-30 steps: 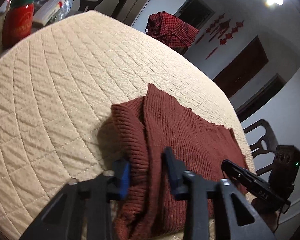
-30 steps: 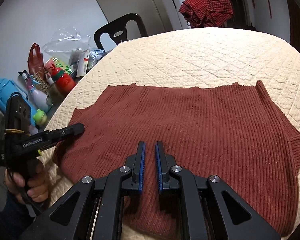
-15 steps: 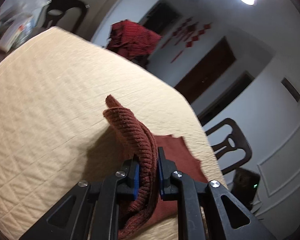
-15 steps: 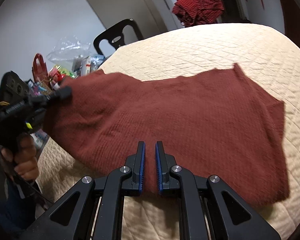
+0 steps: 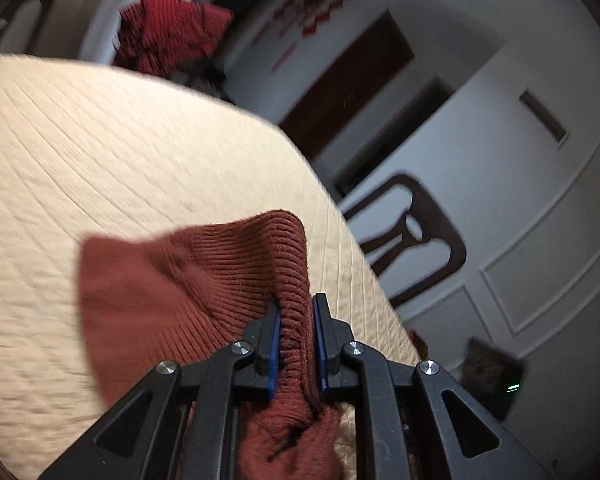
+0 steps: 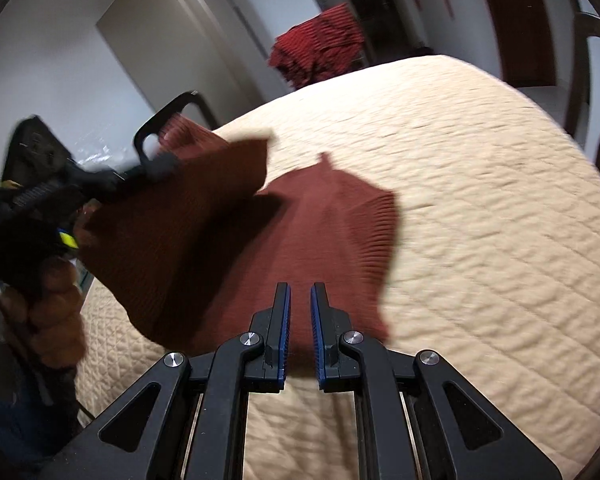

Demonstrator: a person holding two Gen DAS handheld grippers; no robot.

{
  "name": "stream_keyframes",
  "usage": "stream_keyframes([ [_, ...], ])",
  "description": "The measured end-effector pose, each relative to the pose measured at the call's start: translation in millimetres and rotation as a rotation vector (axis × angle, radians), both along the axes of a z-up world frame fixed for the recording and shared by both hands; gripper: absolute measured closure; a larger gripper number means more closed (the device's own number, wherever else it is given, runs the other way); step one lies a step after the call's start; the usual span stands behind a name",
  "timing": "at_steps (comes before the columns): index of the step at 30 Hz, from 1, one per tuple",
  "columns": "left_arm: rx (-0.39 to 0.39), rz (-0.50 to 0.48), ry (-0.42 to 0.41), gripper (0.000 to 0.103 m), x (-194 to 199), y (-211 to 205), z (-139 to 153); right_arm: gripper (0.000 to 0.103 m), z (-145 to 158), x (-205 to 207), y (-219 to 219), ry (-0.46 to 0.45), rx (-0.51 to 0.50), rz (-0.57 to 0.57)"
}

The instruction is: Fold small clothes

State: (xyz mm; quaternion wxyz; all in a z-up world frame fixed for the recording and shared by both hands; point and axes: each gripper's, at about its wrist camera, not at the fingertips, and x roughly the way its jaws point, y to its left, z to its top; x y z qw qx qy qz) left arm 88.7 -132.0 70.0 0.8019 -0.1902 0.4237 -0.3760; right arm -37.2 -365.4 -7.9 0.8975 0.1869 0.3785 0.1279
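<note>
A rust-red ribbed knit garment (image 6: 300, 240) lies partly on the beige quilted table (image 6: 480, 200). My left gripper (image 5: 296, 312) is shut on a bunched edge of the garment (image 5: 204, 292) and holds that side lifted above the table. In the right wrist view the left gripper (image 6: 156, 168) appears at the left, with the raised cloth hanging from it. My right gripper (image 6: 300, 304) has its jaws nearly together over the near edge of the garment. The cloth runs under the fingers, and I cannot tell whether they pinch it.
A red checked cloth (image 6: 320, 48) hangs at the far side of the table. A dark chair (image 5: 412, 232) stands at the right edge and another black chair (image 6: 168, 120) at the left. The person's hand (image 6: 52, 292) holds the left gripper.
My left gripper shut on the garment's edge and lifted it up and across. The flat garment now rises on its left side. The right gripper stayed near the near edge.
</note>
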Motion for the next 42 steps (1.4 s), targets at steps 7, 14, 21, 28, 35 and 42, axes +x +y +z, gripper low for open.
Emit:
stream_keyframes([
  [7,0.044,-0.111,0.090,0.078,0,-41,-41,0.093,3,-13,-29,-0.001,0.007,-0.071],
  [14,0.001,-0.081,-0.084,0.058,-18,-6,9,0.077,5,-13,-32,-0.022,0.122,-0.032],
  [21,0.169,0.028,-0.145,0.058,-33,29,-1,0.059,4,-1,-24,-0.007,0.388,0.058],
  [28,0.220,0.080,-0.156,0.058,-42,49,-14,0.051,-1,25,4,0.101,0.303,0.061],
  [35,0.224,0.086,-0.123,0.058,-39,54,-31,0.051,-23,35,1,0.188,0.338,0.040],
  [42,0.234,0.072,-0.123,0.058,-39,48,-36,0.057,-32,51,5,0.209,0.369,0.046],
])
